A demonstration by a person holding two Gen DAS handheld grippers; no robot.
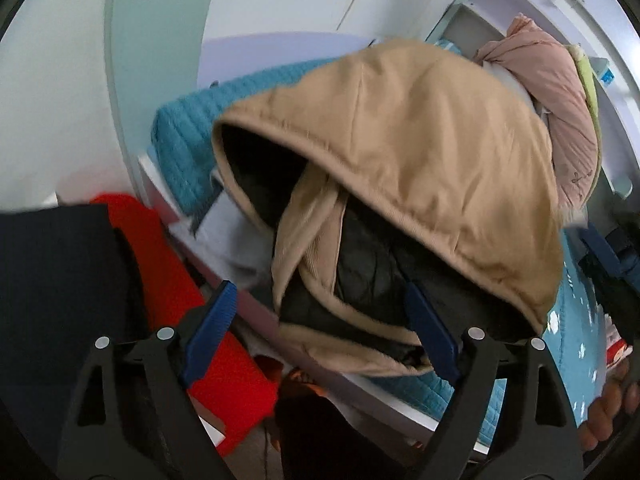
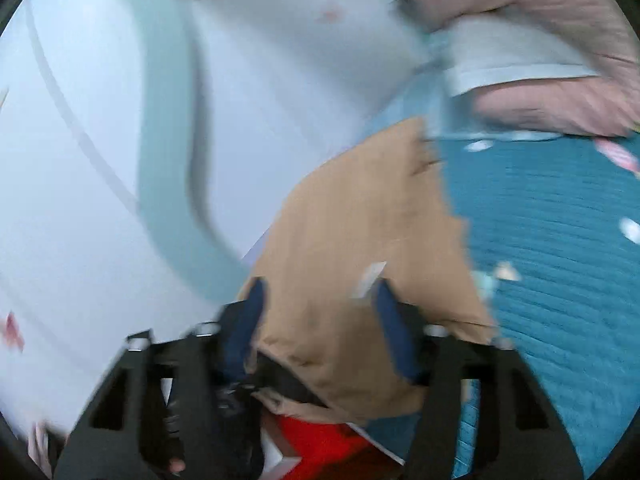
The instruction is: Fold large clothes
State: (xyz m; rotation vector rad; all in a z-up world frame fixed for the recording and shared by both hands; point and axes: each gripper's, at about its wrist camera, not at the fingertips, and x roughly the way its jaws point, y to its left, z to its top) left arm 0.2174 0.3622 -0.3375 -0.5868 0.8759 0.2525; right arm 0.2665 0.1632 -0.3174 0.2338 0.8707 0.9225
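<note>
A tan jacket with a black quilted lining lies bunched on the teal bedspread. My left gripper is open, its blue pads either side of the jacket's near hem, holding nothing. In the right wrist view the tan jacket lies between the blue pads of my right gripper, which stands open around the cloth. This view is blurred by motion.
A pink padded garment is heaped at the far right of the bed, also in the right wrist view. Red cloth and a dark garment hang at the left, off the bed edge. A pale wall stands behind.
</note>
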